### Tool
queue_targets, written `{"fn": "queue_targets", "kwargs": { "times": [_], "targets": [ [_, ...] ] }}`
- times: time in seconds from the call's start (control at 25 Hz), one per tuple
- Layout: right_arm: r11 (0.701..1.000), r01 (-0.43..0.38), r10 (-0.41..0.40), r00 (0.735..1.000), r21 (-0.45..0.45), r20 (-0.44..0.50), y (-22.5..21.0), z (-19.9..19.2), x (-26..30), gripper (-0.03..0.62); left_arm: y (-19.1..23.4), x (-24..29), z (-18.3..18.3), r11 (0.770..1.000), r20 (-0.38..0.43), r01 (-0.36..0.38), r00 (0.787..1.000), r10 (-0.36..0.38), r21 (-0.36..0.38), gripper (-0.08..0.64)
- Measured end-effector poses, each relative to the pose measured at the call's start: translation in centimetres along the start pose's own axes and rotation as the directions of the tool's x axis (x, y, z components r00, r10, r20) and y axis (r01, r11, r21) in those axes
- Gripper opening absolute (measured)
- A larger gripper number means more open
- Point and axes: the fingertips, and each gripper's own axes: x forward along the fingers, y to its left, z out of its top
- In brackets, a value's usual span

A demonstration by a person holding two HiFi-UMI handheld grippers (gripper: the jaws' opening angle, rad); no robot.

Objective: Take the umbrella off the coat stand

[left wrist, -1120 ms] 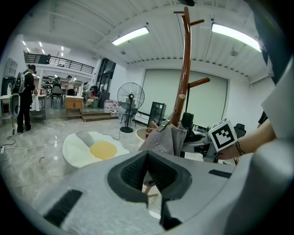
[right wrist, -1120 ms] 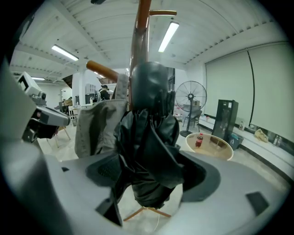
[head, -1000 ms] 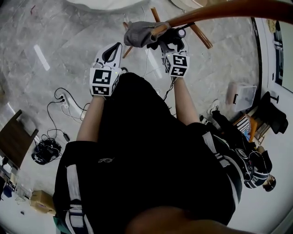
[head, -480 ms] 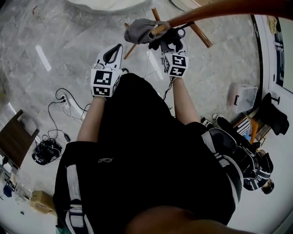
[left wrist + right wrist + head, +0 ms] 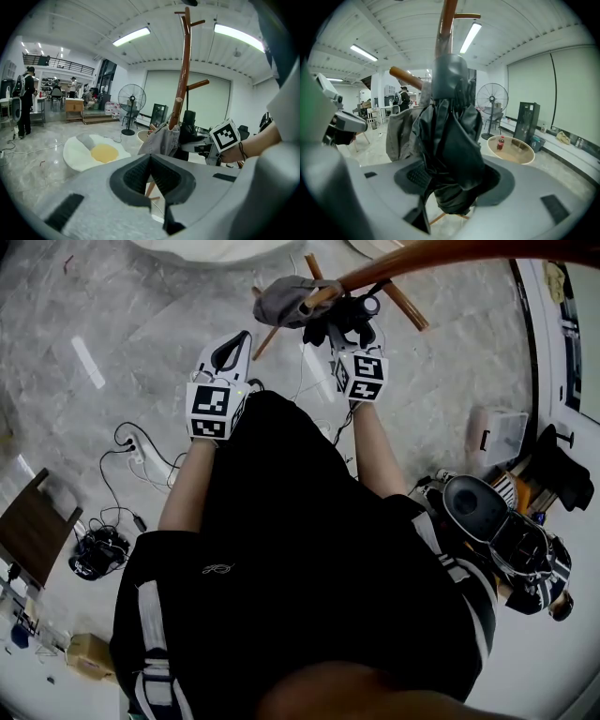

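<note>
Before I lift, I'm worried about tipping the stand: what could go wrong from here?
1. The right gripper, whose jaws have just been closing, holds the black umbrella by loose folds; it may slip.
2. The grey cloth hangs beside it on the coat stand and could be dragged off.
3. A sideways pull might tip the stand; the shut left gripper steadies nothing.

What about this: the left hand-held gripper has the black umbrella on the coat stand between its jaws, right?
No, the right hand-held gripper does; its jaws have just been closing on the umbrella at the coat stand, as the right gripper view shows.
</note>
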Motion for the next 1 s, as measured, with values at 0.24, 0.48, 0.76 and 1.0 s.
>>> {"fn": "queue_targets", "kwargs": {
  "times": [0.24, 0.48, 0.76, 1.0],
  "targets": [
    [1.000, -0.002, 0.002, 1.000, -0.010, 0.009, 0.0, 1.3, -1.5, 0.255, -0.5, 0.1, 0.3, 1.000, 0.009, 0.012, 1.000, -0.012, 0.002, 0.000],
    [1.000, 0.000, 0.000, 1.000, -0.022, 0.000, 0.3, 1.6, -2.7, 0.252, -0.9, 0.2, 0.5, 1.000, 0.019, 0.027, 0.999, -0.027, 0.010, 0.000],
    [1.000, 0.016, -0.016, 1.000, -0.017, -0.013, 0.1, 1.9, -3.0, 0.250, -1.0, 0.4, 0.5, 0.999, 0.016, 0.037, 0.999, -0.037, 0.017, 0.000],
    [0.999, 0.011, -0.011, 1.000, -0.041, -0.021, 0.2, 2.1, -3.4, 0.249, -1.1, 0.4, 0.9, 0.999, 0.019, 0.042, 0.999, -0.043, 0.026, 0.000]
  ]
}}
